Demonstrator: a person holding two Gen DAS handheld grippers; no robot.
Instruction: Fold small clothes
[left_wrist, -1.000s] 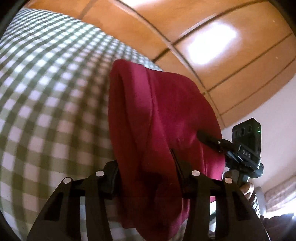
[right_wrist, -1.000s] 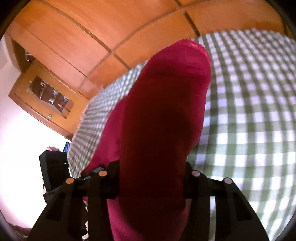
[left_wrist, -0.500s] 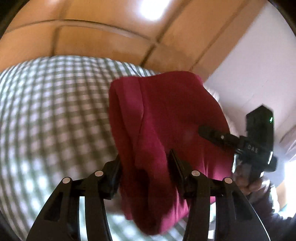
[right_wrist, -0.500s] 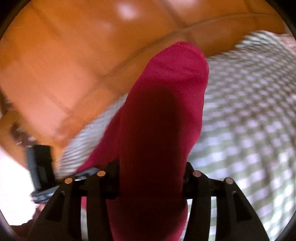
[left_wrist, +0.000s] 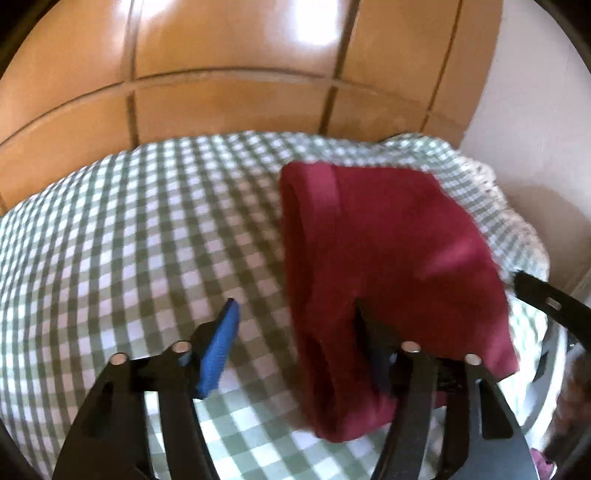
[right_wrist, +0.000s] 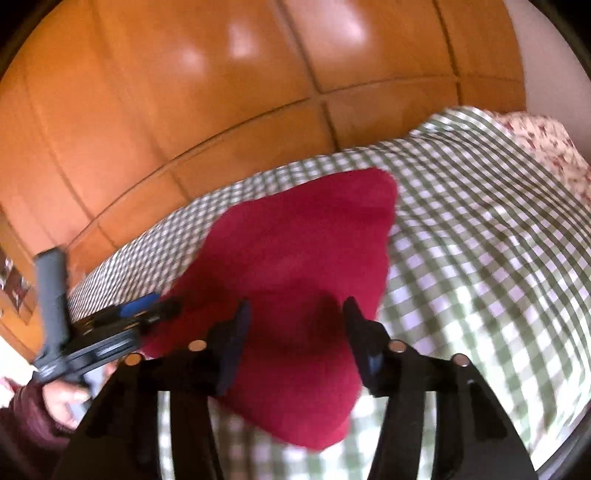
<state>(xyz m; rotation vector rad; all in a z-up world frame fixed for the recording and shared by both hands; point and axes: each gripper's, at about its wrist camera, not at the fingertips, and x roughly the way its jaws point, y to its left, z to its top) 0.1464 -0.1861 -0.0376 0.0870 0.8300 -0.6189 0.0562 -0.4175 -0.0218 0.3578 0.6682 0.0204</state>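
Observation:
A dark red folded garment (left_wrist: 373, 258) lies on the green-and-white checked cloth (left_wrist: 147, 229). My left gripper (left_wrist: 295, 314) is open: its left finger with the blue pad (left_wrist: 219, 347) is clear of the garment, and the right finger sits against the garment's near edge. In the right wrist view the same red garment (right_wrist: 295, 258) lies between the fingers of my right gripper (right_wrist: 295, 317), which is open and spread around its near end. The other gripper shows at the left (right_wrist: 110, 325) in that view.
Orange wooden panelled wall (left_wrist: 221, 74) rises right behind the checked surface. A floral cloth (right_wrist: 546, 147) lies at the far right edge. White wall (left_wrist: 535, 110) stands at the right. A hand (right_wrist: 62, 398) holds the left gripper's handle.
Both grippers have opened and let go of the red garment, which now rests on the checked cloth. Both cameras have swung, so the wall and cloth edge sit differently.

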